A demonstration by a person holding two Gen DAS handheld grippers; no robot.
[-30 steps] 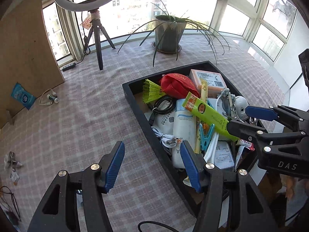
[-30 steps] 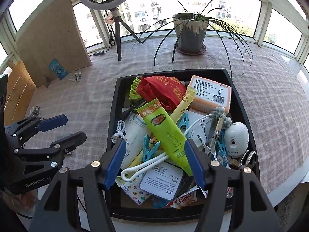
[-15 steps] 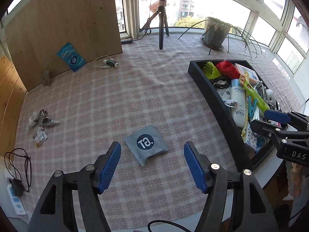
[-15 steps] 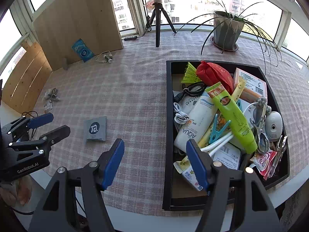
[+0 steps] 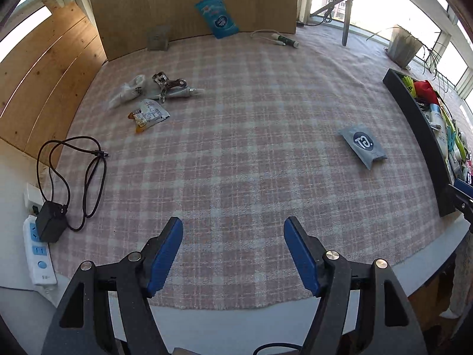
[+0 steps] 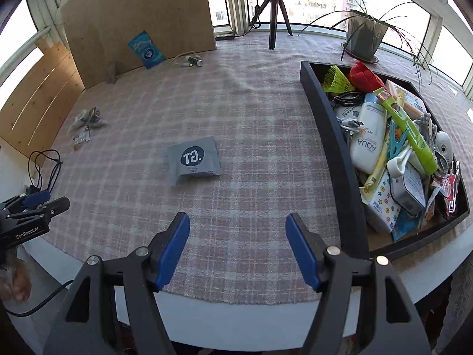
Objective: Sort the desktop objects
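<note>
The left gripper [image 5: 233, 251] has just been opening and stands wide with nothing between its jaws; the right gripper [image 6: 238, 251] is also wide open and empty. The flat grey foil sachet with a dark round logo [image 6: 193, 159] lies on the pink checked tablecloth [image 6: 251, 136], ahead of the right gripper and slightly to its left, well apart from the black tray [image 6: 334, 148] packed with clutter. It looks light, limp and slick, so pinching 1 edge seems safest. Its long axis runs roughly across the right gripper's view, the creased corner towards the tongs.
</note>
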